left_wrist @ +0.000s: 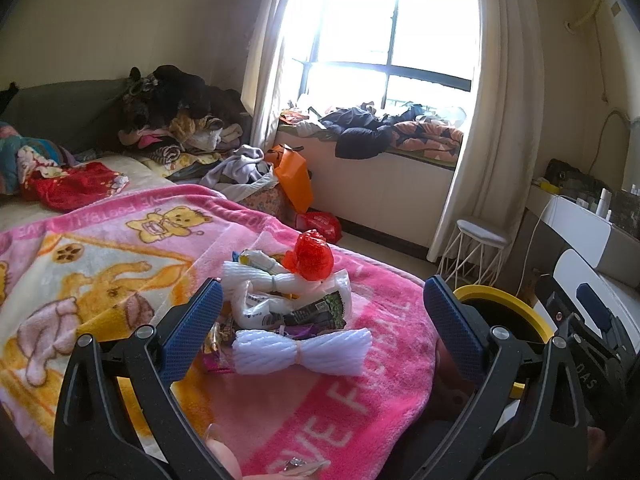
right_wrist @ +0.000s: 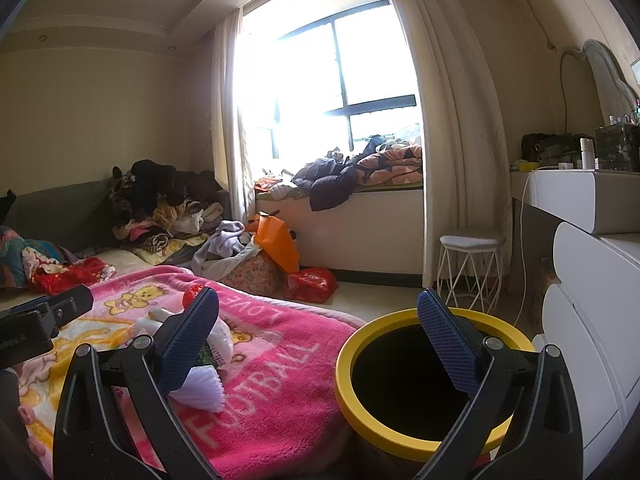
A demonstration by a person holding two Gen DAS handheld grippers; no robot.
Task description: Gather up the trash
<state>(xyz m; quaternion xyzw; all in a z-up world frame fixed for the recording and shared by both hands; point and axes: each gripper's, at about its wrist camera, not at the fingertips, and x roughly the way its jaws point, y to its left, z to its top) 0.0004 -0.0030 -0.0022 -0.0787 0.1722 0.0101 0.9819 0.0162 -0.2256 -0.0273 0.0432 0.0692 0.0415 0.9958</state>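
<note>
Surveying: bedroom scene, trash gathered in one heap on the pink blanket (left_wrist: 120,280) covering the bed.
Trash pile: several pieces lie touching one another — a white foam net (left_wrist: 302,351) nearest the camera, crumpled printed wrappers (left_wrist: 296,308) behind it, a second foam net (left_wrist: 264,280) and a red crinkled wrapper (left_wrist: 312,256) at the far end.
Bin: yellow-rimmed bin (right_wrist: 420,384) stands on the floor just beside the bed edge; its interior reads dark, contents cannot be told.
Left gripper: left gripper (left_wrist: 320,332) poised over the pile, jaws spread wide, nothing between them; the near foam net sits inside the gap but untouched.
Right gripper: right gripper (right_wrist: 320,344) held between bed and bin, jaws wide apart and empty.
Progress: judged early — every visible piece is on the blanket and none is seen in the bin.
Remaining: each item has yet to be picked up and dropped in the bin.
Likely next: closing the left jaws on the near foam net.
Risk: light wrappers may slip or drag neighbours along.
</note>
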